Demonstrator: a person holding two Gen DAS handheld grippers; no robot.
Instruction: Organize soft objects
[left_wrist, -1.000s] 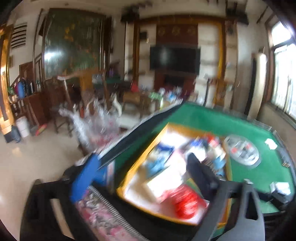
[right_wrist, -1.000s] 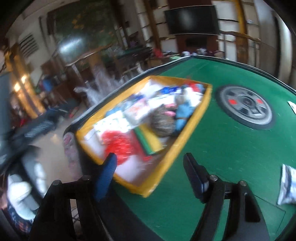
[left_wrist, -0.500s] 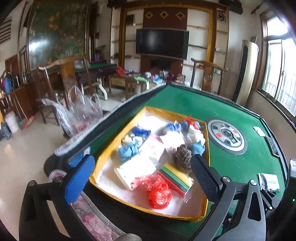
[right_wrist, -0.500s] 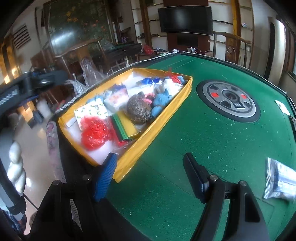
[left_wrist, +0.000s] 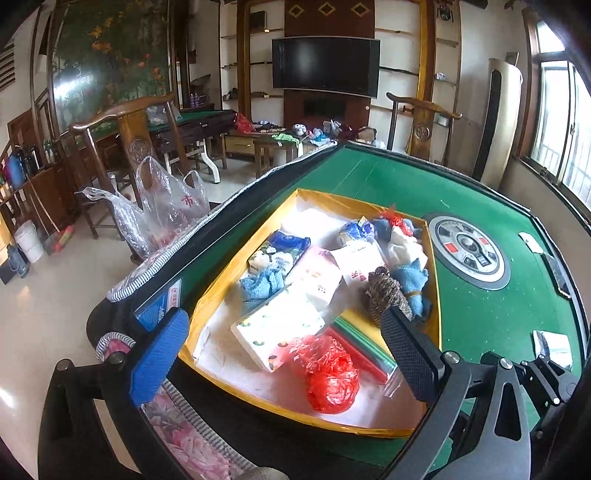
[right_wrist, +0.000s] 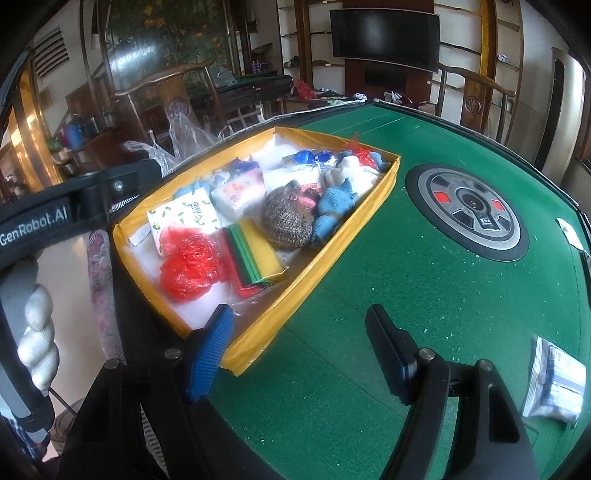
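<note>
A yellow-walled tray (left_wrist: 236, 266) (right_wrist: 332, 254) on the green table holds soft things: a red plastic bag (left_wrist: 328, 373) (right_wrist: 188, 266), tissue packs (left_wrist: 277, 328) (right_wrist: 192, 214), blue cloths (left_wrist: 262, 286) (right_wrist: 334, 205), a brown knitted ball (left_wrist: 384, 295) (right_wrist: 288, 221) and a bag of coloured sponges (left_wrist: 358, 339) (right_wrist: 255, 258). My left gripper (left_wrist: 284, 354) is open and empty above the tray's near end. My right gripper (right_wrist: 299, 354) is open and empty over the tray's near right corner.
A round grey dial panel (left_wrist: 467, 251) (right_wrist: 467, 212) sits in the table's middle. A small clear packet (right_wrist: 557, 384) (left_wrist: 552, 347) lies at the near right. Clear plastic bags (left_wrist: 162, 206) hang off chairs left of the table. The left device and gloved hand (right_wrist: 37, 332) show at the right view's left edge.
Both views have steadied from blur and swung toward the tray. The left gripper has come over the tray's near end. Both stay open.
</note>
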